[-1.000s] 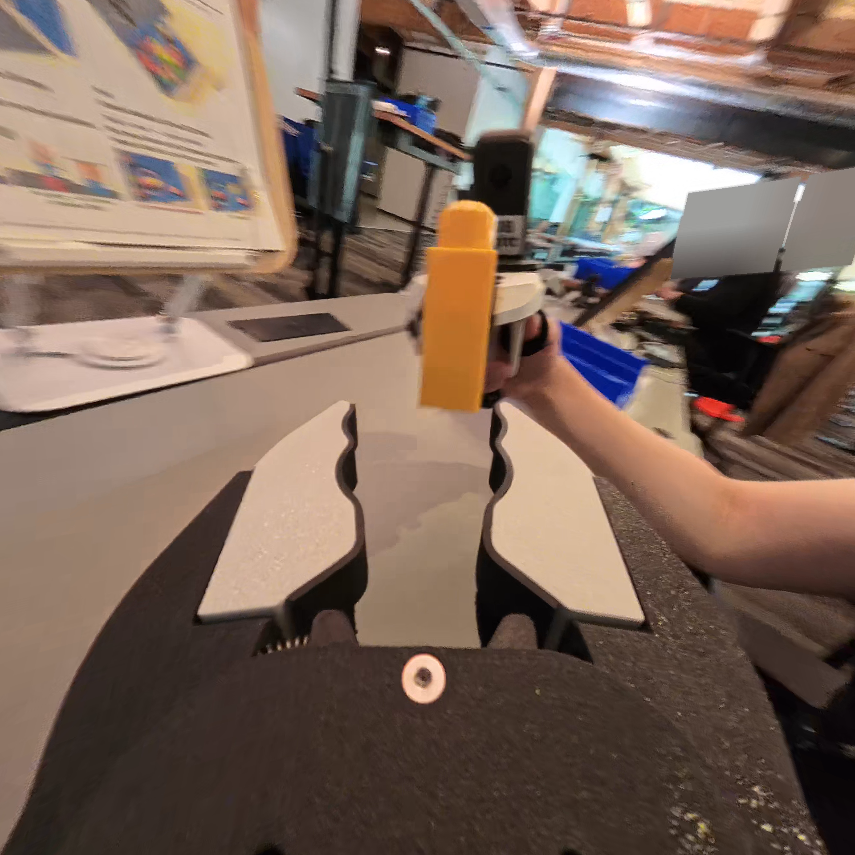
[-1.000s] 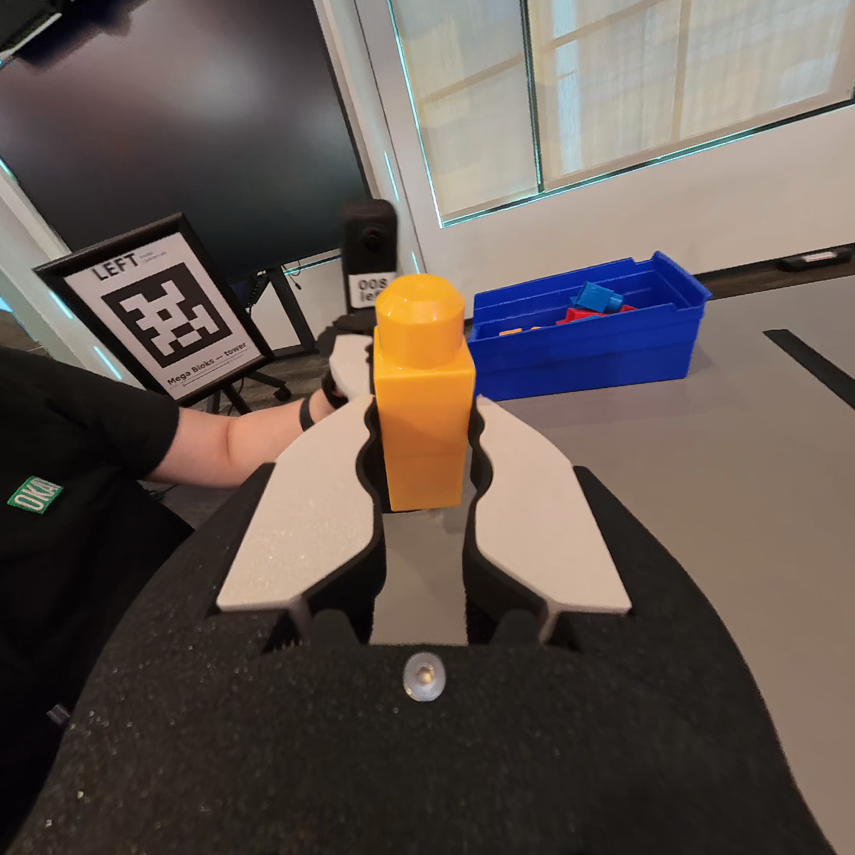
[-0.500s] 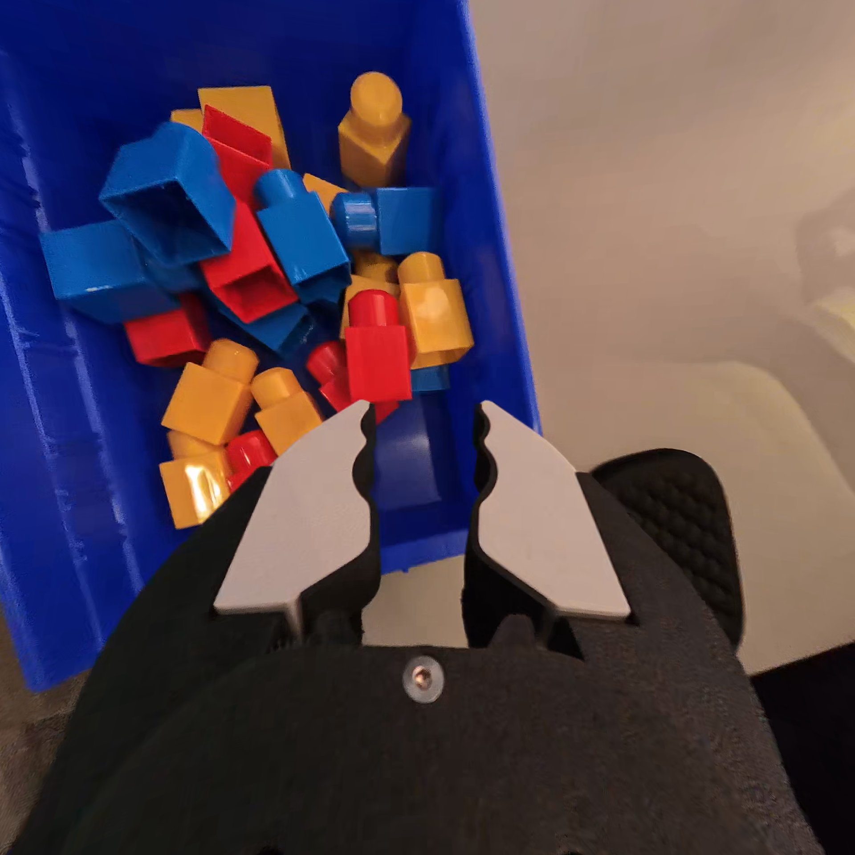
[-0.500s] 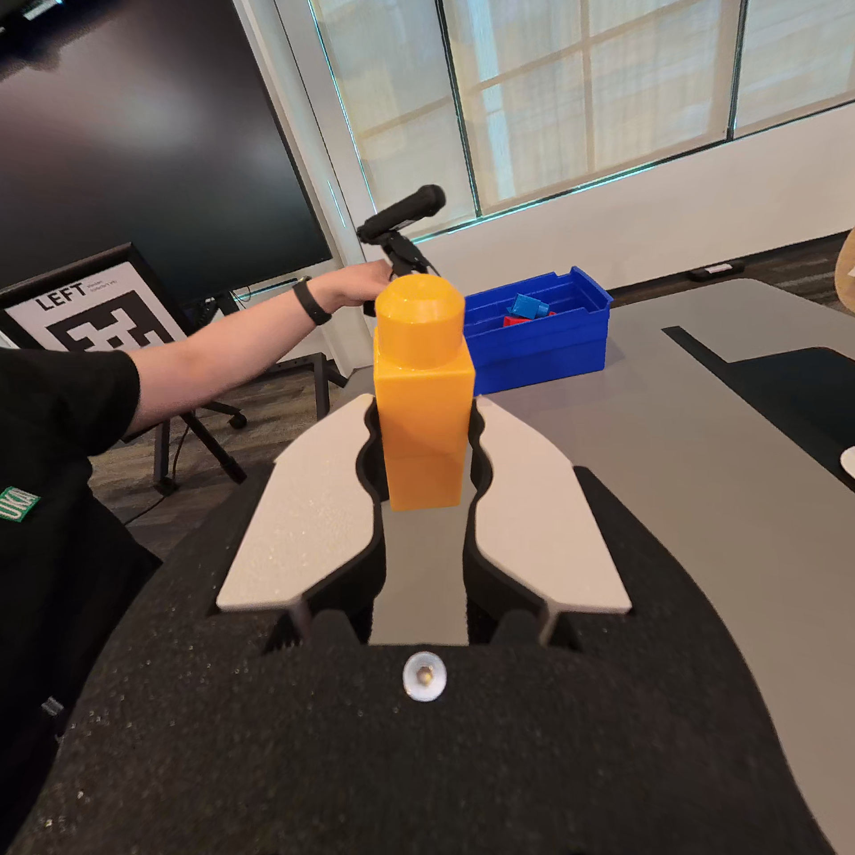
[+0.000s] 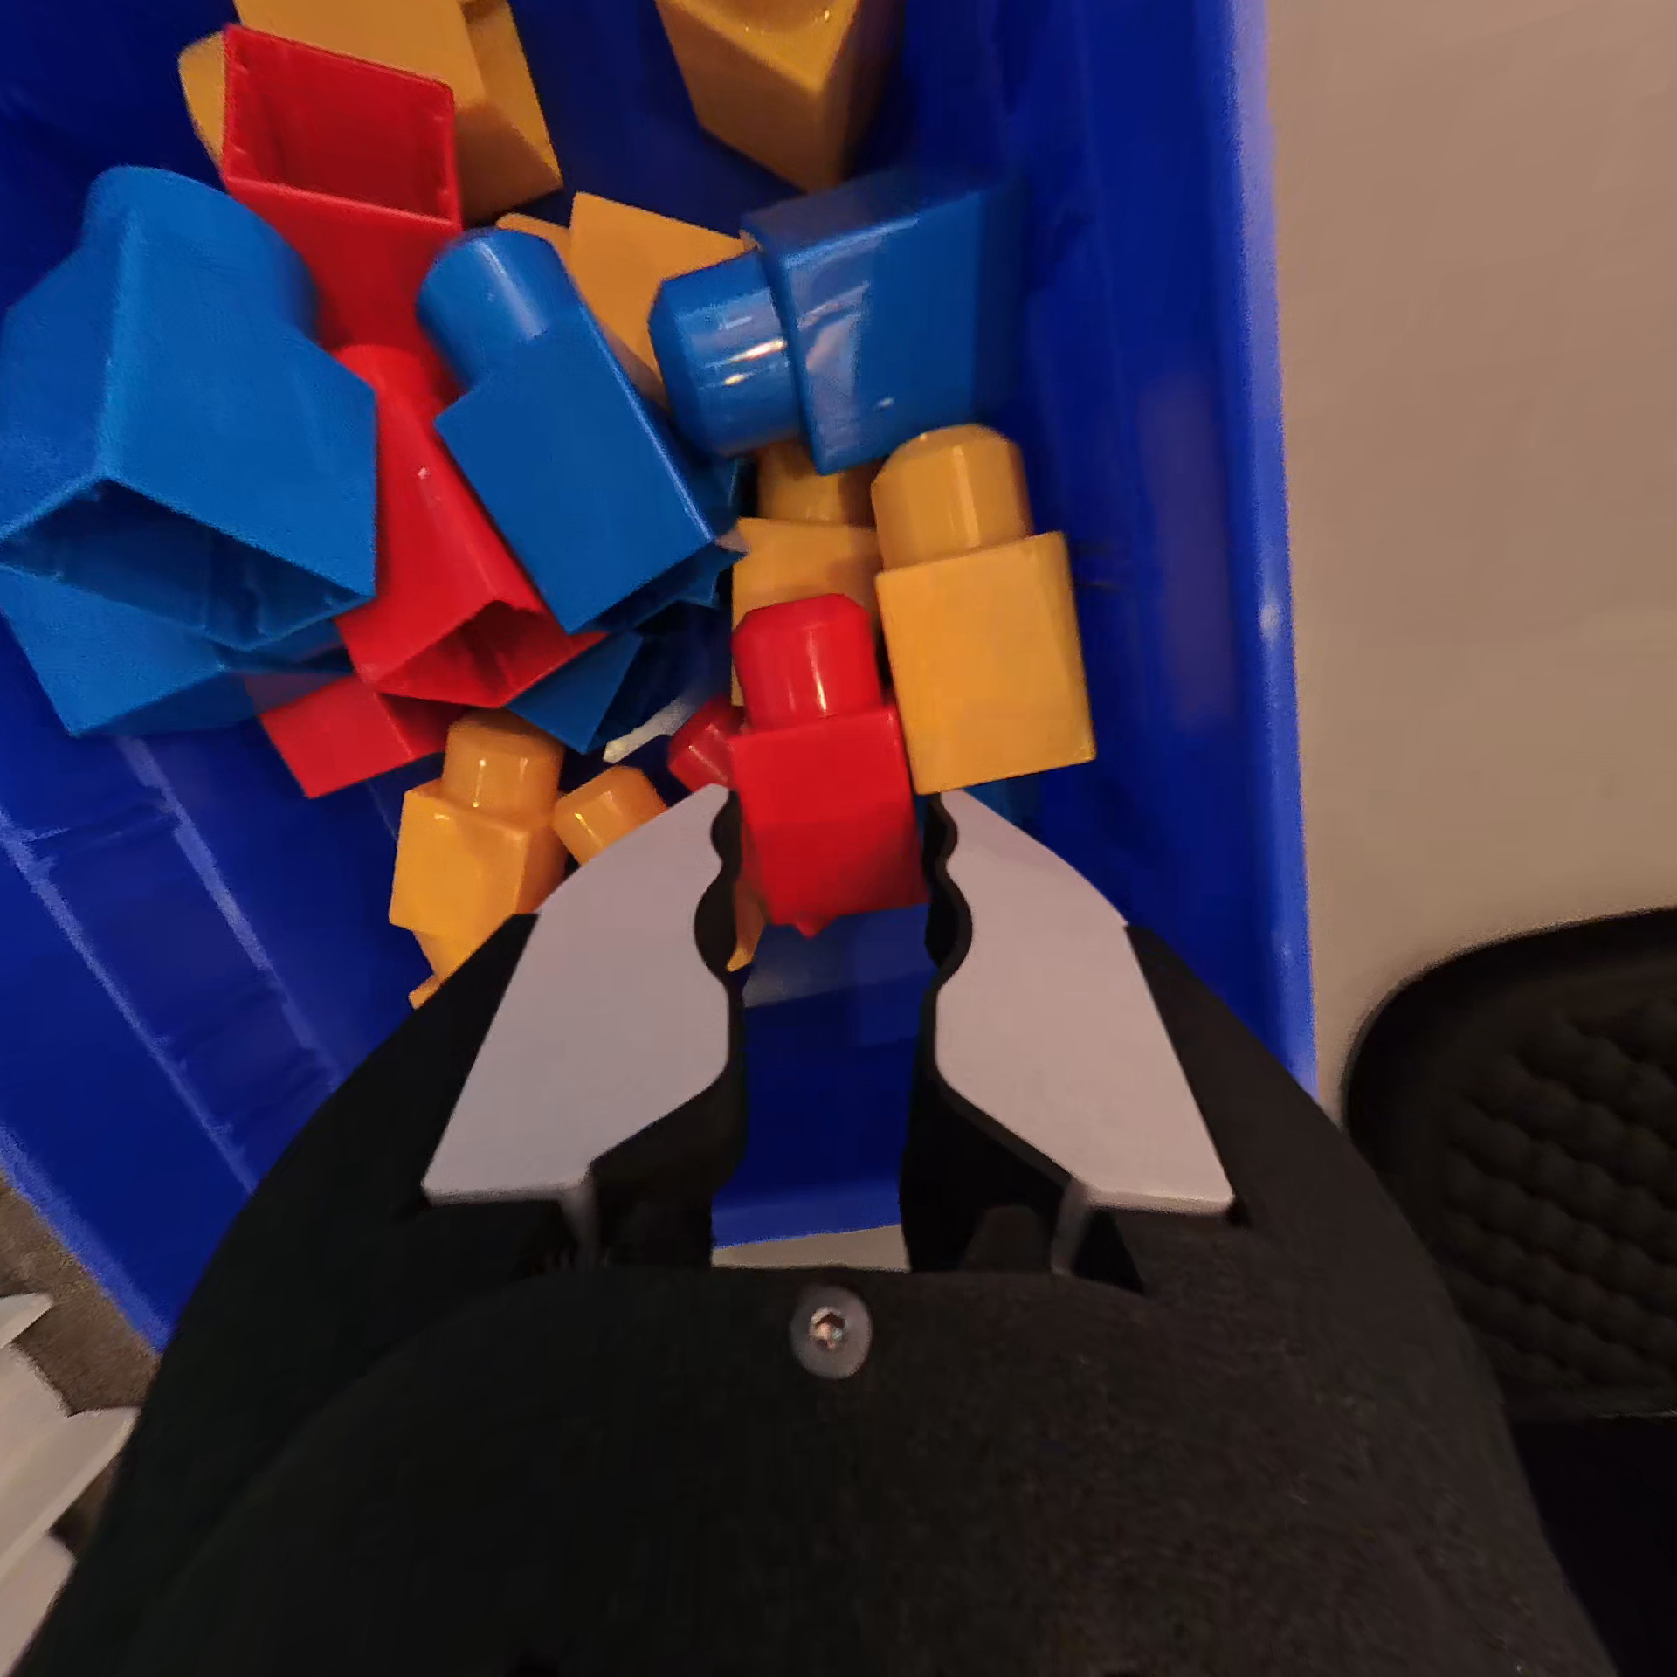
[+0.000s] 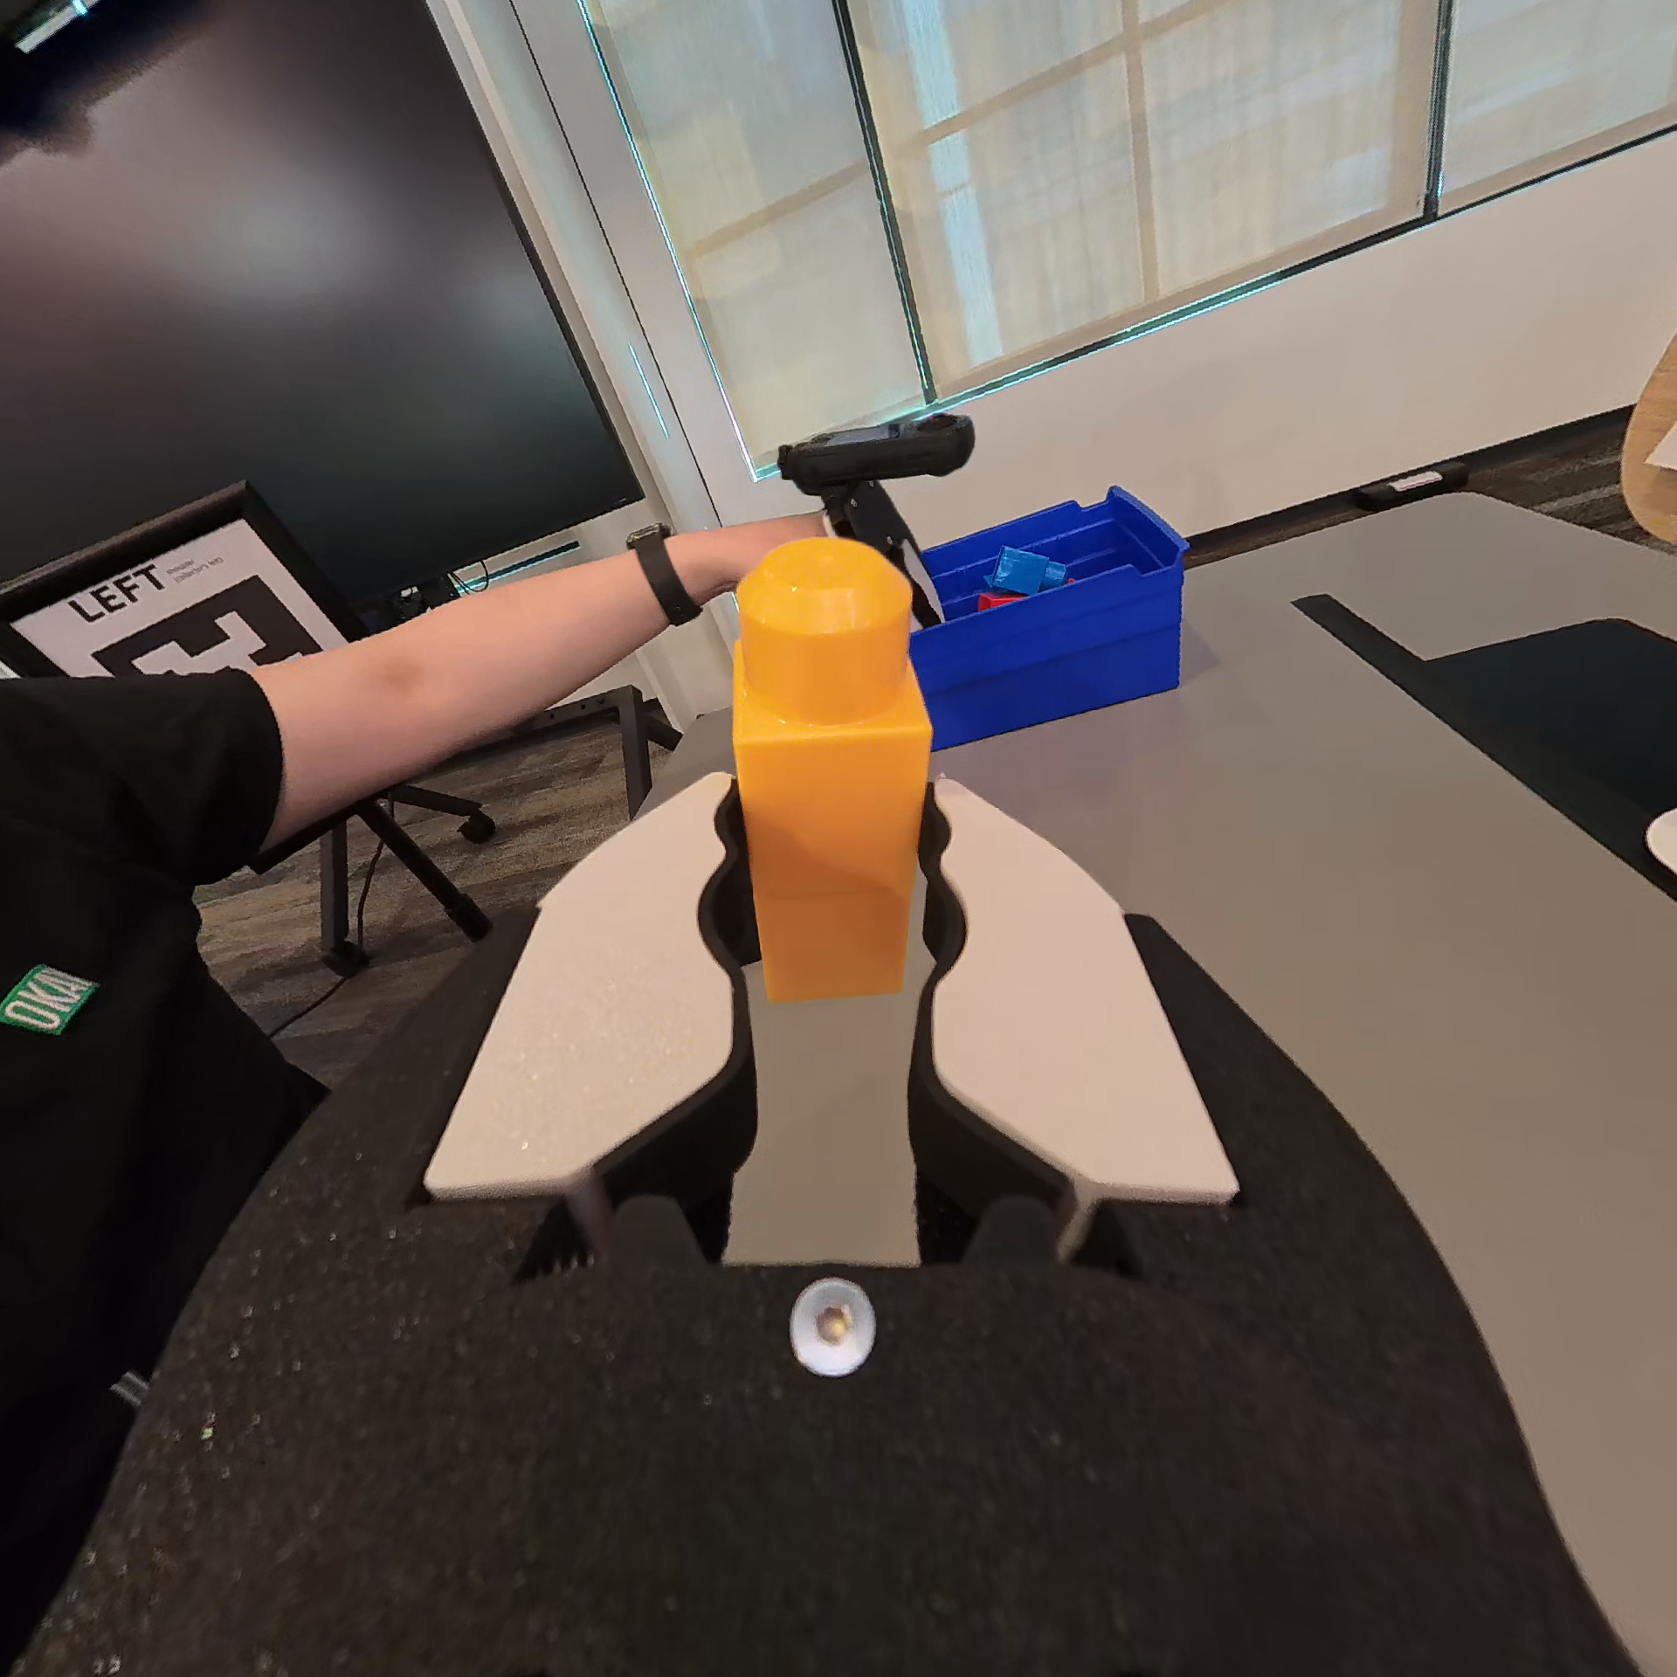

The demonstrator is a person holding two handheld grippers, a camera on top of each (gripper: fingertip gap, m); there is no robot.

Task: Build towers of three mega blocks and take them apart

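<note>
— Orange stack [image 6: 830, 817], two blocks joined, upright, clamped between the right gripper [image 6: 830, 808] fingers above the grey table [image 6: 1316, 907]. Left side?

— Left gripper [image 5: 828, 821] reaches down into the blue bin [image 5: 1180, 544]. Its fingertips flank a red block [image 5: 821, 799], jaws parted; contact cannot be told. Orange block [image 5: 985, 635] touches the red one's right side; blue blocks [image 5: 563, 454] are heaped beyond.

— Bin location?

— Far end of the table, past the stack, in the right wrist view.

Bin [image 5: 1180, 454] ran off frame top and left. Yellow blocks [image 5: 753, 82] were cropped at top. Left gripper's tips [image 6: 916, 590] were hidden behind the tower [image 6: 830, 771].
</note>
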